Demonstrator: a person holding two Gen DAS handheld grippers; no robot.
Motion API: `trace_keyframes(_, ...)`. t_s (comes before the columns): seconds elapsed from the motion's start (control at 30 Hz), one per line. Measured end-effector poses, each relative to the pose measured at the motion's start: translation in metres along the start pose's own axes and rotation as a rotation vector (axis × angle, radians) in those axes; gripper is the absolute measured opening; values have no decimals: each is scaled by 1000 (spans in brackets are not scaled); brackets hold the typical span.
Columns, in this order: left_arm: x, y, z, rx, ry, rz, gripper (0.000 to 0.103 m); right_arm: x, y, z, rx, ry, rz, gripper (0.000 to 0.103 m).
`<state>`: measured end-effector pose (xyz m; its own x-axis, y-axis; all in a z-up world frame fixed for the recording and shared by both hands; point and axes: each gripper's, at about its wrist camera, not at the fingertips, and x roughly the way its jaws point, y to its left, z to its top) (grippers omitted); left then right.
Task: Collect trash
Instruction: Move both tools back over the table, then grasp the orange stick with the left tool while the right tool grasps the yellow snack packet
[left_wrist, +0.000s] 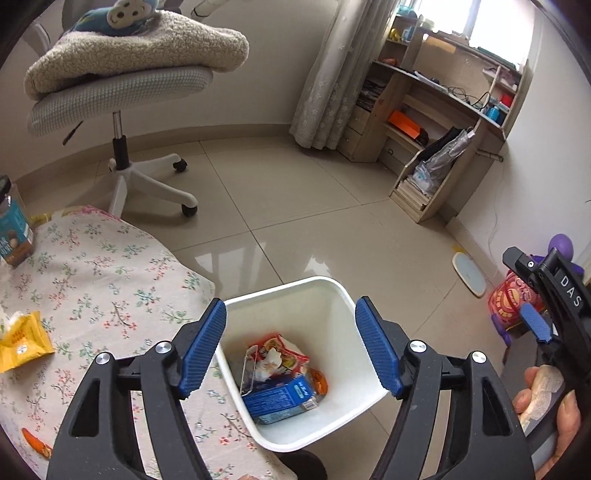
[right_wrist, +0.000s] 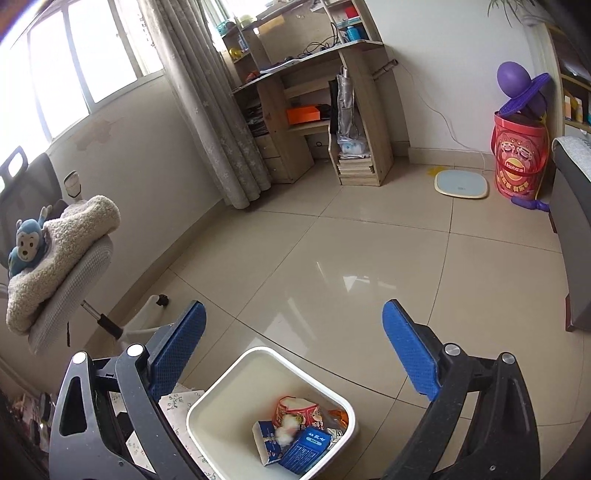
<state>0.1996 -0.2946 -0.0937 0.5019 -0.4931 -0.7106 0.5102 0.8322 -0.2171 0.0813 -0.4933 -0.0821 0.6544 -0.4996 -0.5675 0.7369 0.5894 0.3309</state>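
A white trash bin (left_wrist: 325, 295) stands on the floor beside the table; it also shows in the right wrist view (right_wrist: 221, 387). In it lie a red snack wrapper (left_wrist: 277, 354), a blue carton (left_wrist: 280, 400), crumpled tissue (right_wrist: 288, 424) and another blue box (right_wrist: 306, 448). My left gripper (left_wrist: 291, 347) is open and empty above the bin. My right gripper (right_wrist: 295, 354) is open and empty above the bin; it also shows at the right edge of the left wrist view (left_wrist: 535, 295). A yellow wrapper (left_wrist: 22, 343) and an orange scrap (left_wrist: 37, 441) lie on the floral tablecloth (left_wrist: 92, 280).
A jar (left_wrist: 13, 225) stands at the table's far left. An office chair (left_wrist: 118, 96) with a blanket and plush monkey stands behind the table. A wooden desk (right_wrist: 317, 110), a floor scale (right_wrist: 461, 184) and a red bucket (right_wrist: 519, 158) stand along the far wall.
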Motion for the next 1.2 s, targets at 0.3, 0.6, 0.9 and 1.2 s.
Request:
trace_keyframes(0.3, -44, 55, -10, -11, -83, 173, 82, -21, 69, -34, -245, -12, 58, 96)
trace_keyframes(0.6, -75, 143, -66, -201, -33, 352, 87, -25, 135, -78, -444, 75, 142, 96)
trace_keyframes(0.9, -90, 243, -150, -484, 75, 637, 87, -31, 201, -134, -625, 180, 242, 96)
trace_keyframes(1.2, -62, 306, -192, -644, 237, 605, 72, -33, 242, -181, -767, 235, 258, 96)
